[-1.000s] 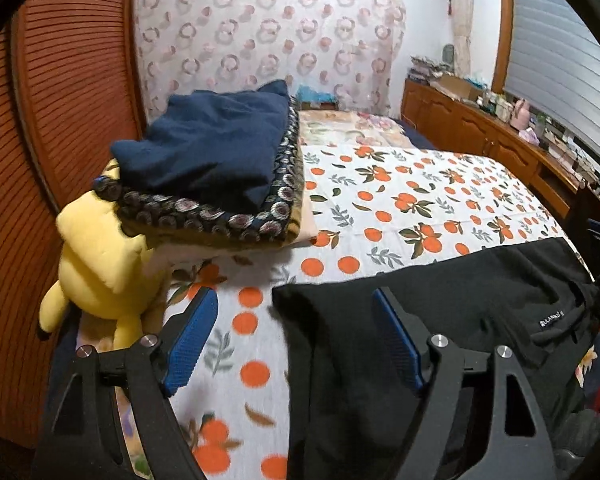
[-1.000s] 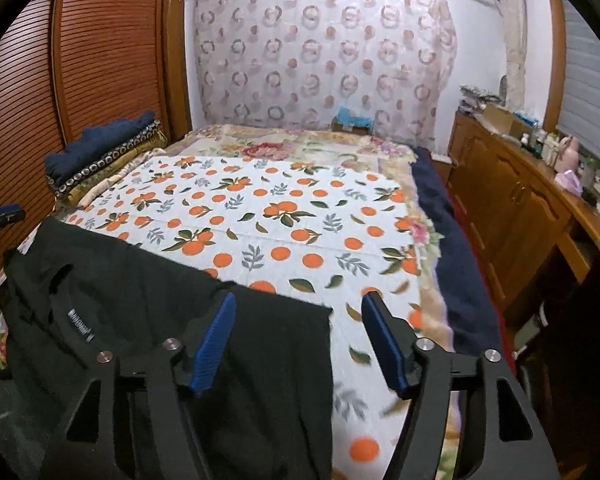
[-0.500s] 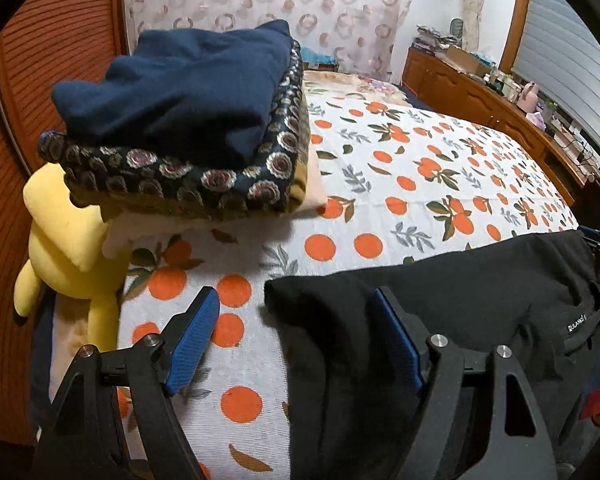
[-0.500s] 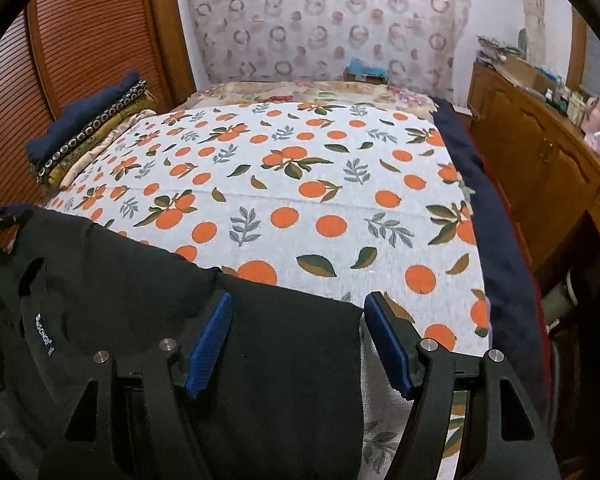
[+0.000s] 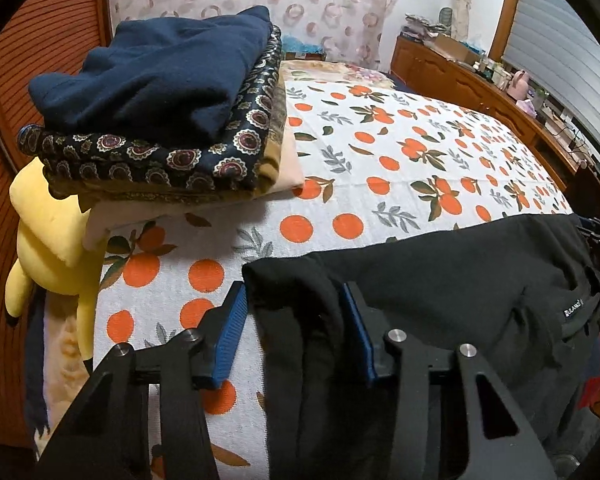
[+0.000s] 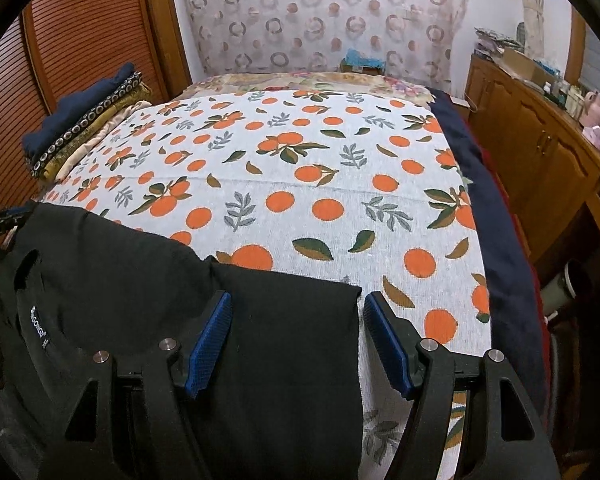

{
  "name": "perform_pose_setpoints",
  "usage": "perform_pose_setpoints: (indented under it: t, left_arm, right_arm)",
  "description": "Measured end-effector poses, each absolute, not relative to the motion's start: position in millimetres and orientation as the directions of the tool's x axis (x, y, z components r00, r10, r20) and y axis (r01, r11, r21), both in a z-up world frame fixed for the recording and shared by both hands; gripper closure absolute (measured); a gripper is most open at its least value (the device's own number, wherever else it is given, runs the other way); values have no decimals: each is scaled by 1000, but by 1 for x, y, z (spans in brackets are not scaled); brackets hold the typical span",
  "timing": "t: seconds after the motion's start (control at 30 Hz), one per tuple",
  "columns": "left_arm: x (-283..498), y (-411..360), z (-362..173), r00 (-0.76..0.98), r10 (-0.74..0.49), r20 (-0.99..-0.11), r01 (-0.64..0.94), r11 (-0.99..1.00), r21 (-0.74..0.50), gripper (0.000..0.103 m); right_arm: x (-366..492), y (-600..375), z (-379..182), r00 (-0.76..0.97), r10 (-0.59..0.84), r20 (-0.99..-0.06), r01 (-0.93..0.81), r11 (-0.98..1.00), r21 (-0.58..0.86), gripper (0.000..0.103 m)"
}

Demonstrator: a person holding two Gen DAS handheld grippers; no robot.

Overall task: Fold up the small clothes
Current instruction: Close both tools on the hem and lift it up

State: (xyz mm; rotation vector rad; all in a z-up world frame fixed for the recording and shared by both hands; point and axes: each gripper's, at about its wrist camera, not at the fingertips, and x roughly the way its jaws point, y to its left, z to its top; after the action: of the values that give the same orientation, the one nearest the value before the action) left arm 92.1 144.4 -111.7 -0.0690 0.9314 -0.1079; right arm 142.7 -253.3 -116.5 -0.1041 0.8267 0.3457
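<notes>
A black garment (image 5: pixel 440 280) lies spread across the near edge of the bed, its neck label toward the right in the left wrist view. It also shows in the right wrist view (image 6: pixel 140 280). My left gripper (image 5: pixel 292 312) has its jaws partly closed around the garment's left corner, which bunches up between the blue pads. My right gripper (image 6: pixel 296 320) is open, its jaws straddling the garment's right corner low over the sheet.
A stack of folded clothes (image 5: pixel 160 100) with a navy piece on top sits at the bed's left side, over a yellow plush toy (image 5: pixel 48 240). The orange-print sheet (image 6: pixel 300 168) stretches beyond. A wooden cabinet (image 6: pixel 540 152) runs along the right; a slatted wooden wall on the left.
Both grippers dropped lower and moved forward over the garment's corners. The left jaws narrowed around the left corner, bunching the cloth. The right jaws stayed wide.
</notes>
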Motion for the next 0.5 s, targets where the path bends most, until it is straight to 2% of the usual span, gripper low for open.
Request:
perform_pose_setpoints:
  t: [0.07,0.1,0.17,0.2,0.23,0.3,0.4,0.5]
  left_arm:
    - [92,143,-112,593,-129,-795,68,992,-110,54]
    - [92,142,-112,594,-132,-794,72,991,-112,57]
    - [92,140,-112,590,-152,-793,81,988,-129,68]
    - [92,139,-112,586,-173,-792,90,985,-149,80]
    - [92,138,-112,578,-203,-790,105,979,-174,88]
    - [88,132,-109,589,-190,-786,115,982,-152,92]
    - [73,124,-91,624,-236,-745,156,972,-178,93]
    - [52,120,-56,694,-244,-678,168,970,-177,93]
  right_arm:
    - [141,-253,-117,626,262,-734,-344,938,41,33]
    - [140,-253,-117,624,268,-734,-351,936,44,33]
    - [137,-252,-117,620,282,-732,-365,930,49,42]
    - [135,-250,-117,619,285,-732,-371,927,47,49]
    - [133,-249,-117,619,288,-731,-378,925,44,63]
    - [127,-246,-117,610,312,-729,-401,914,55,86]
    - [111,-243,-112,629,330,-704,-407,911,63,89]
    - [86,-248,-90,682,356,-639,-410,909,68,90]
